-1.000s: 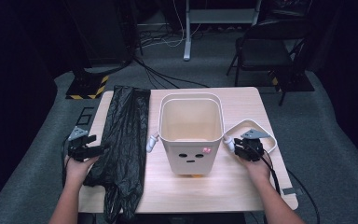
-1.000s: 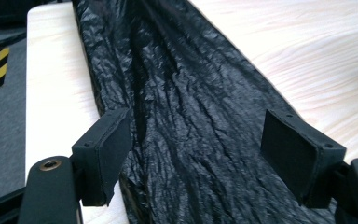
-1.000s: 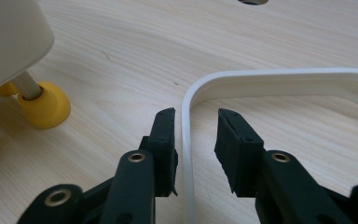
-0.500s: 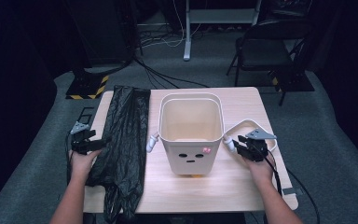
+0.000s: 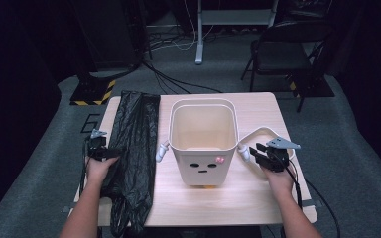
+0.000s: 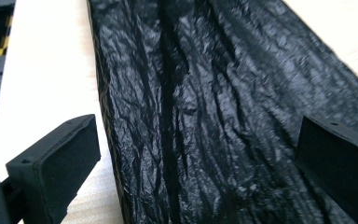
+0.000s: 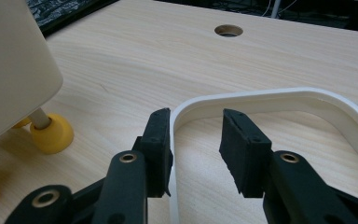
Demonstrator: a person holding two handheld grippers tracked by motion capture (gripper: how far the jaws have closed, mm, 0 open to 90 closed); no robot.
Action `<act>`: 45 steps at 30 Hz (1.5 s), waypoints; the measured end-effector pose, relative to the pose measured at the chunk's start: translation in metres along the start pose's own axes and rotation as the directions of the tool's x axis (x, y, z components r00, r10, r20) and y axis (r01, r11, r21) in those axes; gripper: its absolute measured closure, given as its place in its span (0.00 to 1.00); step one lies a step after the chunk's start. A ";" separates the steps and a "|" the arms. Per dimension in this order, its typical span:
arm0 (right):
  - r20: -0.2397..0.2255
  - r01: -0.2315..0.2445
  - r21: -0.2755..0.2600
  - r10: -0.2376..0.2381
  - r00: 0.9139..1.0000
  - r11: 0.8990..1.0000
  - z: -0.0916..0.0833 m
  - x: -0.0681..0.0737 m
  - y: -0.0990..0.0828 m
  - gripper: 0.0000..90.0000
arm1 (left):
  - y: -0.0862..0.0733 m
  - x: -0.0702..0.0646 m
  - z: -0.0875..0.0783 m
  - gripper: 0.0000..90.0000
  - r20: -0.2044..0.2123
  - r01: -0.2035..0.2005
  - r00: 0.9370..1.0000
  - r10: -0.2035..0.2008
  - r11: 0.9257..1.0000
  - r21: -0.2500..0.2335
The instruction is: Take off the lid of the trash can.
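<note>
Since a second ago my left hand has slid back toward me and dropped lower along the black bin bag [image 5: 134, 148], and the left gripper [image 5: 110, 152] has just been opening. It now stands wide, straddling the crinkled plastic without pressing it; in the left gripper view the bag [image 6: 214, 116] lies flat between the two pads. My right hand has barely shifted.

The right gripper [image 5: 259, 152] sits half-open astride the white ring [image 5: 263, 134]; in the right gripper view the ring's rim [image 7: 242, 95] passes between the jaws, close to one pad, but I cannot tell whether it touches, and the other pad is clear. Not a grip yet.

Step in hand, as I judge it: take up the bag for lining the cream bin [image 5: 203, 139]. Best to close on one edge layer only, near the mouth, then lift slowly so the folds fall open rather than dragging the whole length.

The light wooden table [image 5: 278, 198] is smooth, with a cable hole at the far side. The bag lies lengthwise at its left, the bin at centre on yellow feet, and the ring right of it. Dark room, grey carpet, a folding chair [image 5: 287, 44] and cables beyond.
</note>
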State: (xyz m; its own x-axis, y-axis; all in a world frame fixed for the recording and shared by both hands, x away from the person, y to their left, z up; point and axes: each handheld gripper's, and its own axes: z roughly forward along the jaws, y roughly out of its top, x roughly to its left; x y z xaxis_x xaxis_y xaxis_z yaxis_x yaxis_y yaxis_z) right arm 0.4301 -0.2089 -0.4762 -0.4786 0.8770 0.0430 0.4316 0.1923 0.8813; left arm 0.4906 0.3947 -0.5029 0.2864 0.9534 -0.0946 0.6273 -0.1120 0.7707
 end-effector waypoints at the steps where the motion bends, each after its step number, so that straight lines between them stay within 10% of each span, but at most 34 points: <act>1: 0.000 0.000 0.000 0.000 1.000 1.000 0.000 0.000 0.000 0.69 | 0.000 0.000 0.000 0.00 0.000 0.000 1.000 0.000 1.000 0.000; 24: -0.061 0.042 -0.003 -0.042 0.997 0.999 0.000 0.006 0.002 0.65 | -0.009 -0.023 0.021 0.00 0.011 -0.118 0.993 0.118 0.971 0.206; 38: -0.078 0.041 -0.012 -0.042 0.996 0.999 -0.001 0.008 0.003 0.64 | -0.031 -0.046 -0.004 0.01 0.098 -0.203 0.978 0.186 0.954 0.221; 45: -0.076 0.029 -0.022 -0.031 0.997 0.999 -0.002 0.007 0.004 0.64 | -0.026 -0.046 -0.011 0.00 0.092 -0.208 0.976 0.195 0.967 0.150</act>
State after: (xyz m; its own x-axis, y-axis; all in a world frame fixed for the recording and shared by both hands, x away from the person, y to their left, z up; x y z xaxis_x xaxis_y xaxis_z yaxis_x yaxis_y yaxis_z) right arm 0.4268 -0.2024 -0.4719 -0.5486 0.8345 0.0514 0.4008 0.2085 0.8921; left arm 0.4530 0.3571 -0.5115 0.4689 0.8832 0.0002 0.6553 -0.3481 0.6703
